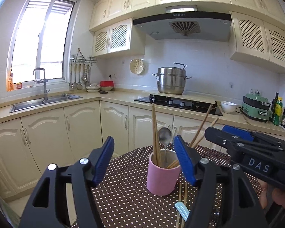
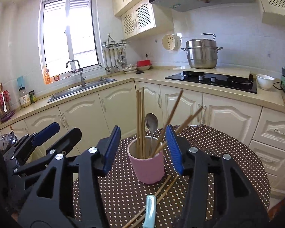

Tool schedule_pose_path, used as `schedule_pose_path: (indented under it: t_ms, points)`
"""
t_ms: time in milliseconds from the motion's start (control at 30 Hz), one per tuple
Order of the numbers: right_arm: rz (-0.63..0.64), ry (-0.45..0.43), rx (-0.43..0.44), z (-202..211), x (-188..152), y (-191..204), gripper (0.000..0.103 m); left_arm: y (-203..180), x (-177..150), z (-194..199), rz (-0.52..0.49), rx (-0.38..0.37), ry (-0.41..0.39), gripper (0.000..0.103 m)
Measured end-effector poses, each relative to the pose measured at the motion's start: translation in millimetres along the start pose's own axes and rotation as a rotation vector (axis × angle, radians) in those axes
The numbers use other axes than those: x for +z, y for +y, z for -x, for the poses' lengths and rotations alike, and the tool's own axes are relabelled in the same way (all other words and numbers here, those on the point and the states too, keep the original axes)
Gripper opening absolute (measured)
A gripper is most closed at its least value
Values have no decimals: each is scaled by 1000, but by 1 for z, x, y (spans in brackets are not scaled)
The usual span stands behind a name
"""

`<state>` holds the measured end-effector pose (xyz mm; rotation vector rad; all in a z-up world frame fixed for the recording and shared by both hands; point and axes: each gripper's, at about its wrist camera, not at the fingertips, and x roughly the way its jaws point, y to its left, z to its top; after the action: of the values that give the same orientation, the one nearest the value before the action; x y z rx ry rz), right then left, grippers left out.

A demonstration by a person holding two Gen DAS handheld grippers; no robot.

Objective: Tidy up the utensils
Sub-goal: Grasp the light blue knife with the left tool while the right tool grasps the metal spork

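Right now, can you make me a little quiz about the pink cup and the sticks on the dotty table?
1. True or false: the metal spoon stands inside the pink cup.
2. What still lies on the dotted tablecloth in front of the cup?
A. a fork and a plate
B. loose chopsticks and a light blue handle
C. a white bowl
3. Fill in: the right gripper is ____, with nothing pinched between its pads.

Key
1. True; it stands bowl end up, beside the chopsticks in the cup.
2. B.
3. Open; the left gripper is open too.
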<state>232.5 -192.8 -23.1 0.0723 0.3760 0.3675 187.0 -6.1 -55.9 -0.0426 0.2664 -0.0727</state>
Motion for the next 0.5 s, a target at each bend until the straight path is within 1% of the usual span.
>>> schedule_pose_path:
  t_ms: [67, 133, 233, 333, 400, 433, 500]
  points:
    - [-5, 7, -13, 6, -6, -6, 50, -2, -3, -1, 12, -42, 46, 65]
    - [-18, 22, -25, 10, -12, -13, 51, -5, -8, -3, 18, -69, 91, 65]
    - [-32, 54, -46, 13, -24, -25, 51, -10, -17, -12, 19, -114, 188, 65]
    - [-46, 103, -66, 13, -39, -37, 51, -16, -30, -28, 20, -154, 310, 65]
    - [-55, 141, -77, 11, -50, -44, 51, -19, -42, -40, 25, -180, 408, 65]
    - [-61, 162, -83, 10, -56, -48, 51, -22, -49, -48, 27, -201, 471, 65]
    - [-75, 194, -92, 9, -67, -55, 52, -28, -62, -59, 35, -216, 551, 65]
